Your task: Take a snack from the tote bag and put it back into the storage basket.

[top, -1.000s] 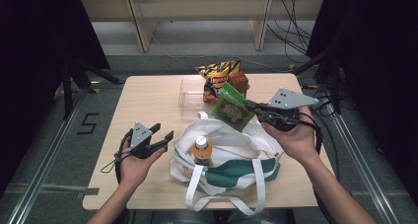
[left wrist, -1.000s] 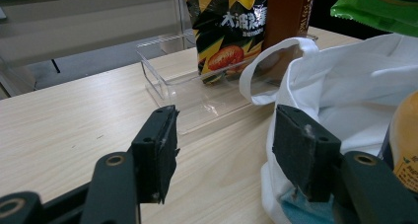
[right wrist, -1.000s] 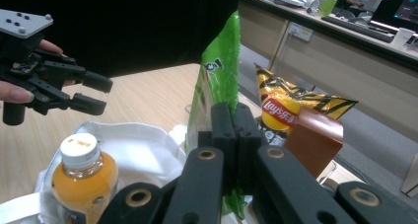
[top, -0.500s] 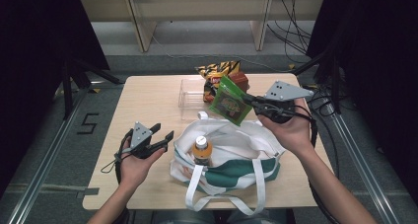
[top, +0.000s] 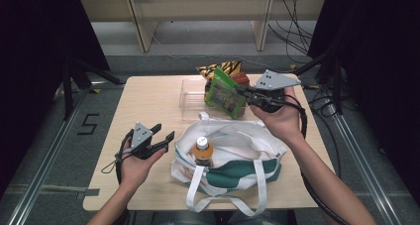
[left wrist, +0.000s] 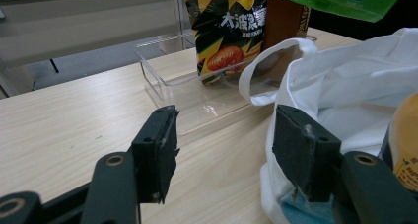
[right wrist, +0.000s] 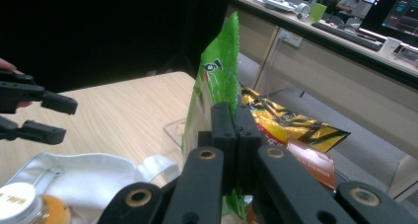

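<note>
Two grippers are over the light wooden tabletop (top: pixel 148 106). The right gripper (top: pixel 243 91), at the far right, has its jaws pressed together on the edge of a flat green snack packet (top: pixel 225 92), which hangs in the air above the far part of the tabletop, tilted, just over the far edge of the bag. The left gripper (top: pixel 163 138) is at the near left, resting in an upturned hand (top: pixel 134 163), with its jaws wide apart and nothing between them; it is just beside the left side of the bag.

Between the two hands lies a white cloth tote bag with green bands and white handles (top: pixel 247 155), its mouth open. Inside it stands an orange drink bottle with a white cap (top: pixel 202 150), upright.

Behind the bag is a clear plastic tray (top: pixel 190 93). At its right end stand a black and yellow chips bag (left wrist: pixel 229 26) and a brown packet (left wrist: pixel 283 17), partly hidden behind the green packet in the high view.
</note>
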Tool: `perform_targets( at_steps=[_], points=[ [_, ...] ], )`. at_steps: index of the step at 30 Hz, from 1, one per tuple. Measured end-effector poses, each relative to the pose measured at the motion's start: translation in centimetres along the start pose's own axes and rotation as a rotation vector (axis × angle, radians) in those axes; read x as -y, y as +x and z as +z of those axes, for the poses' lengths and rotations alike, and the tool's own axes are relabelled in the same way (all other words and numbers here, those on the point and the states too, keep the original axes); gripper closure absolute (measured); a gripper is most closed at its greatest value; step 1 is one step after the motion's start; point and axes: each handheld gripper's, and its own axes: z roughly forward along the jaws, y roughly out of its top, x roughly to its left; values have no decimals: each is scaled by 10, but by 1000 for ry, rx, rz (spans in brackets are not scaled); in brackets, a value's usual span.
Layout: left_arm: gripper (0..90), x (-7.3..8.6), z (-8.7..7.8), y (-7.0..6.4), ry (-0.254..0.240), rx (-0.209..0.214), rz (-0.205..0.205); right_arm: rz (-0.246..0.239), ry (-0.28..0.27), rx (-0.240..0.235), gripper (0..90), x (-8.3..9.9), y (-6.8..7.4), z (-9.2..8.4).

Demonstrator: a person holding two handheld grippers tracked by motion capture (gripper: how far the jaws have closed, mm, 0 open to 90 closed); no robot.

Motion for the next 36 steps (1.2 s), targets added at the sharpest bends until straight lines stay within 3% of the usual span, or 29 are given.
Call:
perform_targets(
  at_steps=[5,16,17,19,30,31,33,36],
  points=[
    [422,0,0,0,1,0,0,-2,-10,26,900,-1,-5,12],
    [423,1,1,0,1,3,-2,-3,5,34,900,-4,-12,35],
    [423,1,1,0,-1,7,-3,20,8,40,900,-4,-11,37],
    [423,0,1,-1,2,5,2,0,7,43,900,-5,-12,40],
    [422,0,0,0,0,4,0,-17,13,59,900,-7,-17,53],
    [422,0,0,0,0,2,-1,-1,14,61,900,-7,-16,54],
    [423,0,0,0,2,2,-2,-20,6,63,900,-8,-18,56],
    [422,0,0,0,2,4,0,-4,9,62,900,-9,-18,59]
  ],
)
